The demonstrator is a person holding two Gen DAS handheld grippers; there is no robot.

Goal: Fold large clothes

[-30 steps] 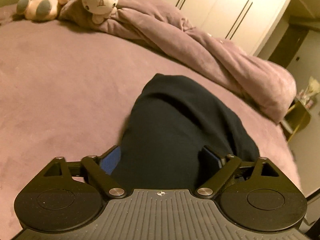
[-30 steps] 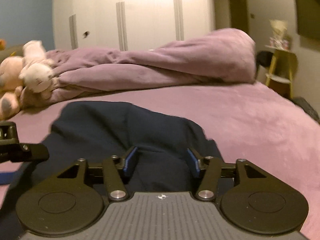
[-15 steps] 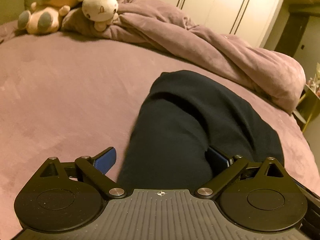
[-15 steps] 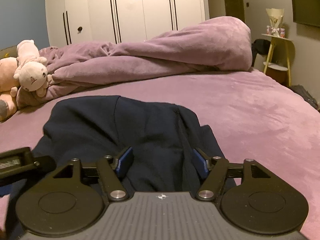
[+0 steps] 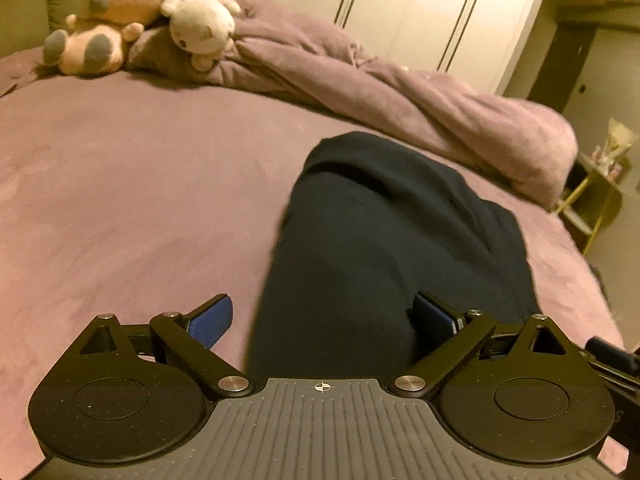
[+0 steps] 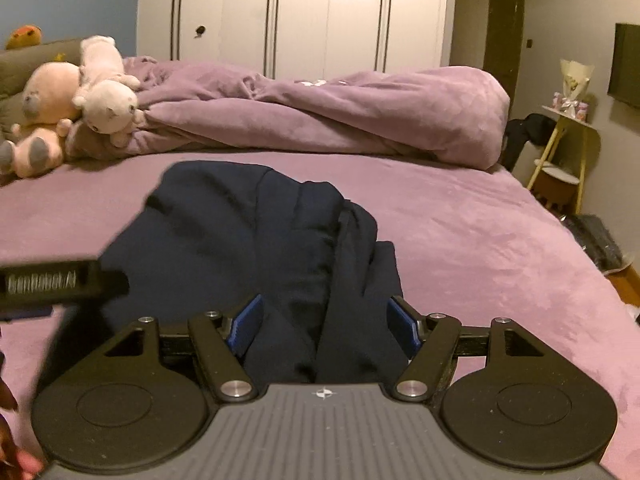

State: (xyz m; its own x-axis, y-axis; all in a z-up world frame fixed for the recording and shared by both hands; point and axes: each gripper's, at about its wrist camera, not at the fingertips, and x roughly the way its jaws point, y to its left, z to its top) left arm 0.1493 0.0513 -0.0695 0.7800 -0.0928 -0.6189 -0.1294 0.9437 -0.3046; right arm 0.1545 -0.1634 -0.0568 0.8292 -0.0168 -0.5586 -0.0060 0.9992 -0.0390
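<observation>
A dark navy garment [image 5: 392, 240] lies folded in a long bundle on the purple bed [image 5: 120, 184]. It also shows in the right wrist view [image 6: 256, 232]. My left gripper [image 5: 324, 316] is open, its blue pads [image 5: 212, 320] spread wide over the garment's near left edge. My right gripper [image 6: 324, 324] is open, its pads [image 6: 246, 324] either side of the garment's near end. The left gripper's body [image 6: 48, 284] shows at the left of the right wrist view.
A rumpled purple duvet [image 6: 320, 112] lies across the far side of the bed. Plush toys [image 5: 132, 12] sit at the far left. White wardrobes [image 6: 320, 12] stand behind. A yellow side table [image 6: 568, 152] stands at the right, beyond the bed edge.
Both grippers have opened wider and drawn back and up from the garment, which has settled on the bed. Both views have tilted up.
</observation>
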